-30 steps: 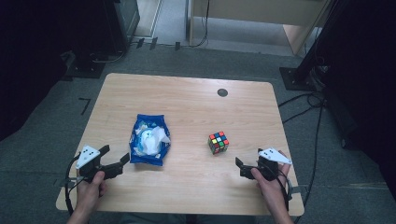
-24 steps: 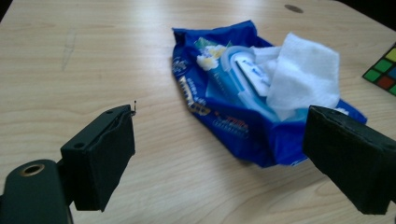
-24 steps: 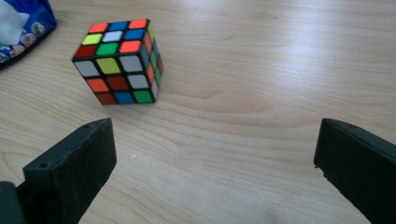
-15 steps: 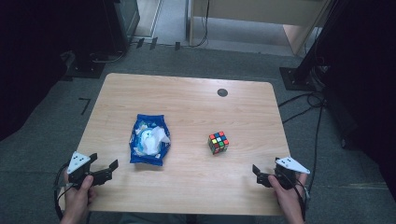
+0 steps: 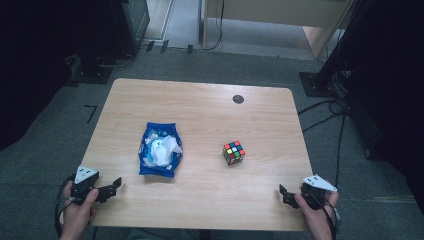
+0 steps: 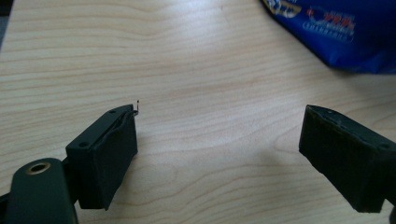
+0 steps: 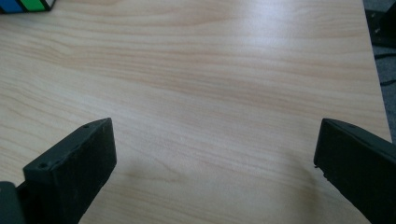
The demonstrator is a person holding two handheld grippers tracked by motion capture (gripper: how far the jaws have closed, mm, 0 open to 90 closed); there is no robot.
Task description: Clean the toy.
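A pale wooden worktop (image 5: 200, 115) with rounded corners stands on a grey carpeted floor (image 5: 50, 130), and near its middle, a little toward the person's left, lies a crinkled blue plastic snack bag (image 5: 160, 150) with white paper or film showing at its opened top. To the bag's right, well apart from it, sits a small multicoloured puzzle cube (image 5: 233, 152) with black edges, resting flat on the wood. A small dark round disc (image 5: 238, 99) is set into the worktop near the far edge.

The left gripper (image 5: 111, 186) is held low at the near left corner of the worktop, its black body wrapped by the person's left hand (image 5: 80, 210), a grey three-cornered plate on top. In the left gripper view its two black fingers (image 6: 109, 154) stand wide apart with bare wood between them and nothing held; the blue bag (image 6: 336, 32) lies ahead and off to the upper right of that view, clear of both fingers.

The right gripper (image 5: 285, 194) is held at the near right corner, gripped by the right hand (image 5: 315, 212) (the cable trails down past the wrist). In the right gripper view its fingers (image 7: 74, 172) are likewise spread wide over empty wood, holding nothing, and a corner of the cube (image 7: 25, 5), blue and green faces showing, sits at the top left of that view, well ahead of the fingers
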